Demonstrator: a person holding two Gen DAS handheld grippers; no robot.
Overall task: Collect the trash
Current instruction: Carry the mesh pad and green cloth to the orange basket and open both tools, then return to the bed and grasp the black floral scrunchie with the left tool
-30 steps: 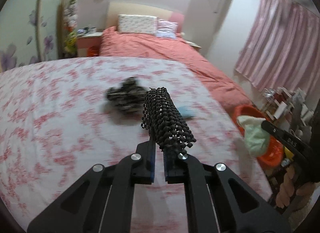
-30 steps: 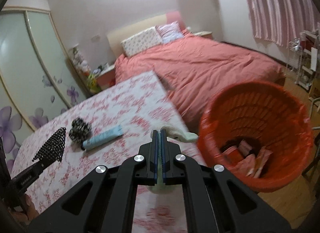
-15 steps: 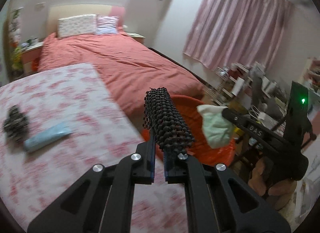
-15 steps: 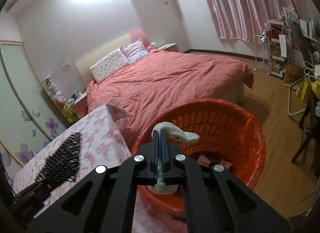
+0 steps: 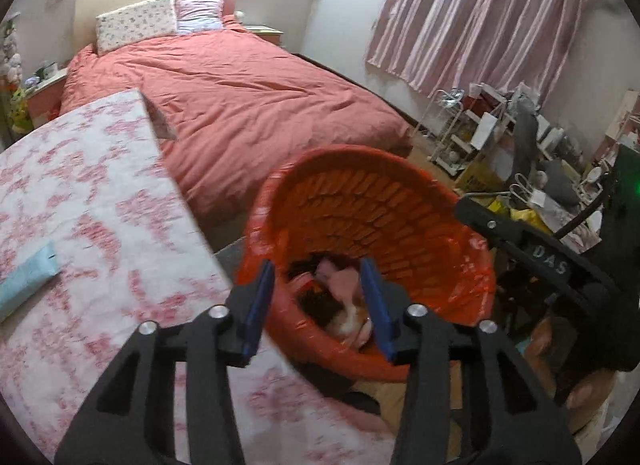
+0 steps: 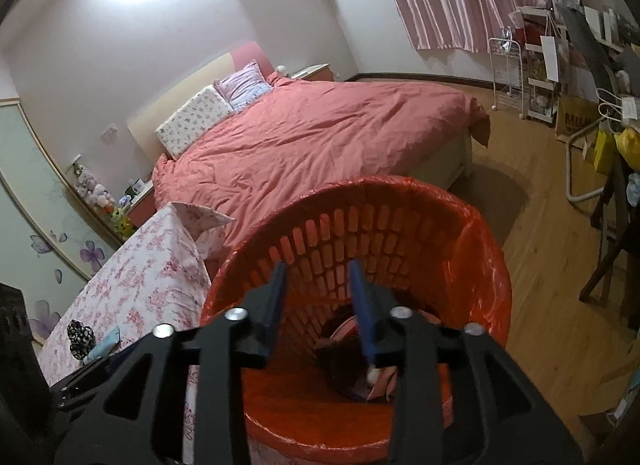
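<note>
Fingers on my left gripper (image 5: 318,299) stand spread wide, blue pads facing each other with nothing between them. Well off to the left of those fingers I see a pale blue tube (image 5: 25,287) lying flat on the floral tablecloth (image 5: 88,201). Straight beyond and between the fingers sits the orange basket (image 5: 360,205), its mouth tipped toward me. Inside it, framed by the two pads, I make out a heap of trash (image 5: 340,297): pink and pale wrappers over something dark. I cannot tell the separate pieces apart. To the right of the left fingers the body of my other gripper shows as a black bar beside the basket rim.

Through the right wrist camera, far left of the fingers, a dark patterned bundle (image 6: 80,339) and the blue tube (image 6: 105,345) lie touching each other on the tablecloth (image 6: 152,265). My right gripper (image 6: 320,301) is also parted, pads well apart and gripping nothing. It hangs directly over the basket (image 6: 420,225), and I look down between the fingers to its bottom. Trash (image 6: 356,361) lies there, dark and pink scraps just below and right of the right-hand pad. Beyond the fingers lies a bed (image 6: 320,133) in a salmon cover; further right, wooden floor (image 6: 540,305).
</note>
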